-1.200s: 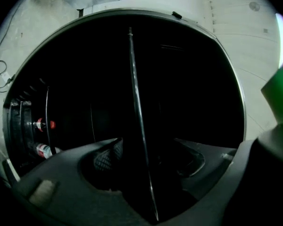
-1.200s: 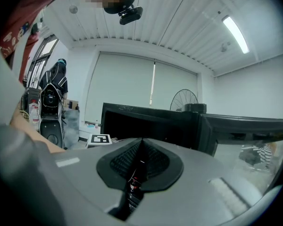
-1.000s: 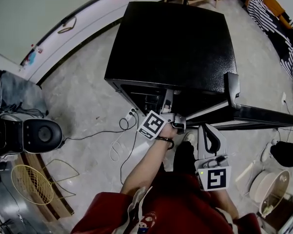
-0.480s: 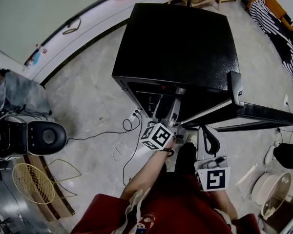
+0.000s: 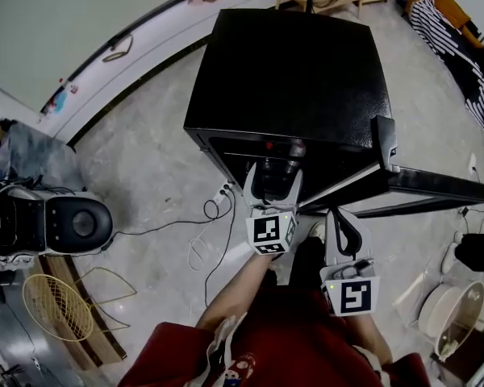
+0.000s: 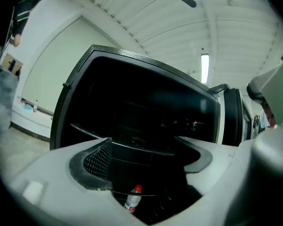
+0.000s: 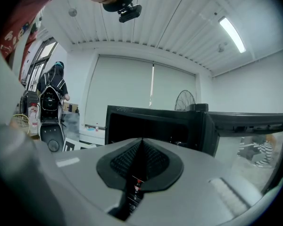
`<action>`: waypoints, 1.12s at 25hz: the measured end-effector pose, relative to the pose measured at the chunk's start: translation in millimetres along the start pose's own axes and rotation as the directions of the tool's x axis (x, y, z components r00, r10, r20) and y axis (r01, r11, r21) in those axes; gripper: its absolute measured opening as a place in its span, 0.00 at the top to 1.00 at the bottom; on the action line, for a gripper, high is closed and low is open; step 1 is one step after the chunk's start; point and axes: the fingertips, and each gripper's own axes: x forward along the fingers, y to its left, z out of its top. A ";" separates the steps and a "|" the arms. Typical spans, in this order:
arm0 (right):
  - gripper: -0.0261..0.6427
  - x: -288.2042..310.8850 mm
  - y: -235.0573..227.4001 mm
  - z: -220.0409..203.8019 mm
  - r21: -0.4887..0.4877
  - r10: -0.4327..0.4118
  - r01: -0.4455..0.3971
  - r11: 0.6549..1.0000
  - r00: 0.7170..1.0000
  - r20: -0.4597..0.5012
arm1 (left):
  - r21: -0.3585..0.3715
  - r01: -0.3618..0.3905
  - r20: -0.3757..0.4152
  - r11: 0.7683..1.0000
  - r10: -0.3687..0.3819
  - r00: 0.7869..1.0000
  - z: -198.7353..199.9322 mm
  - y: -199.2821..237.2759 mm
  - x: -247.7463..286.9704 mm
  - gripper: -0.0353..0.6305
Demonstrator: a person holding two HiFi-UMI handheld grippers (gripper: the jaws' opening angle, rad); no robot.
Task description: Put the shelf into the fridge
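Looking along my left gripper, I see its jaws spread wide, having just opened further. Nothing sits between them, and they aim into the open front of the one black fridge. My right gripper, the second of two, has its jaws pressed together and empty, just short of the fridge beside its single open door. The shelf lies inside the fridge, a thin pale edge across the dark cavity, above one red-capped bottle.
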 end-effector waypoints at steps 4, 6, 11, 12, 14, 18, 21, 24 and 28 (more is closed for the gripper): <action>0.96 -1.4 -4.7 -1.6 0.007 -0.006 0.006 1.000 1.000 -0.006 | 0.061 -0.040 -0.032 0.997 0.042 0.999 -9.7 5.7 5.6 0.32; 0.96 -1.7 -6.7 -0.6 0.012 -0.007 0.007 1.000 1.000 -0.003 | 0.093 -0.060 -0.043 0.994 0.064 0.997 -11.1 8.2 7.2 0.32; 0.96 -2.4 -15.5 -2.5 0.012 -0.022 0.022 1.000 1.000 -0.004 | 0.135 -0.084 -0.022 0.987 0.088 0.996 -8.6 9.8 11.5 0.32; 0.96 -2.5 -16.7 -3.0 0.012 -0.023 0.023 1.000 1.000 -0.005 | 0.139 -0.090 -0.024 0.986 0.095 0.995 -9.4 10.0 12.1 0.32; 0.96 -2.7 -18.6 -3.9 0.009 -0.025 0.025 1.000 1.000 -0.006 | 0.154 -0.104 -0.028 0.983 0.109 0.994 -10.3 10.7 13.2 0.32; 0.96 -2.3 -21.8 -7.8 0.014 -0.032 0.032 0.999 0.999 -0.024 | 0.174 -0.117 -0.025 0.978 0.124 0.992 -8.4 11.3 17.9 0.32; 0.96 -0.5 -24.3 -7.7 0.017 -0.034 0.035 0.999 0.999 -0.021 | 0.175 -0.117 -0.025 0.978 0.123 0.992 -8.3 12.5 23.8 0.32; 0.96 0.5 -26.3 -8.1 0.025 -0.035 0.036 0.999 0.999 -0.022 | 0.172 -0.110 -0.029 0.979 0.117 0.993 -7.9 13.6 30.8 0.32; 0.96 2.0 -29.8 -10.6 0.021 -0.043 0.043 0.999 0.999 -0.019 | 0.169 -0.107 -0.036 0.980 0.115 0.993 -7.7 15.9 41.0 0.32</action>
